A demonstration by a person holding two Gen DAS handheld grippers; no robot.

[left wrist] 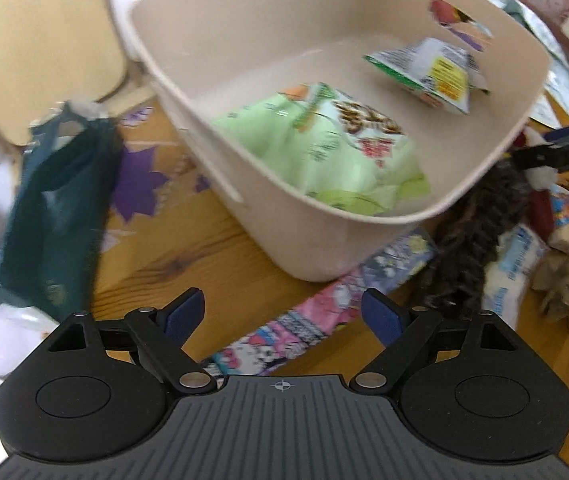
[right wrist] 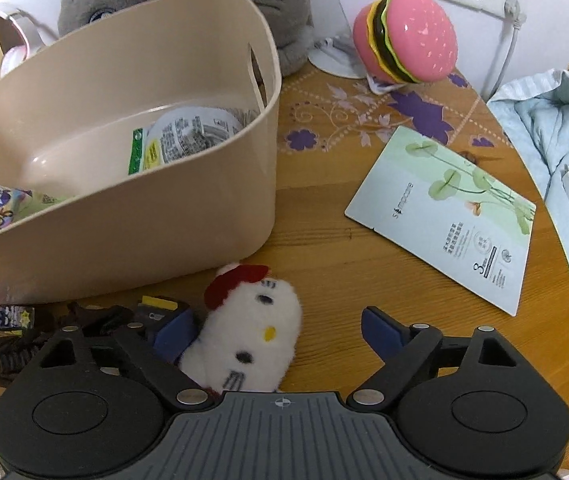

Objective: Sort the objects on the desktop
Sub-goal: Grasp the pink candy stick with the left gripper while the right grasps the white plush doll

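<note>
Both hand-held grippers are released, jaws spread. Left hand-held gripper (left wrist: 283,318) hovers over the wooden desk (left wrist: 188,260), just near of the beige bin (left wrist: 324,248) holding a green snack bag (left wrist: 324,148). Right hand-held gripper (right wrist: 278,330) straddles a white plush toy (right wrist: 244,332) lying on the desk beside the bin; its left pad (right wrist: 172,334) touches the toy.

Your right gripper (right wrist: 278,330) is spread wide over the white plush kitty (right wrist: 250,332), left pad touching its side, right pad apart. The beige bin (right wrist: 188,216) sits just beyond, with snack packets (right wrist: 188,136) inside. A face-mask sachet (right wrist: 444,216) lies flat on the table (right wrist: 324,248).
</note>
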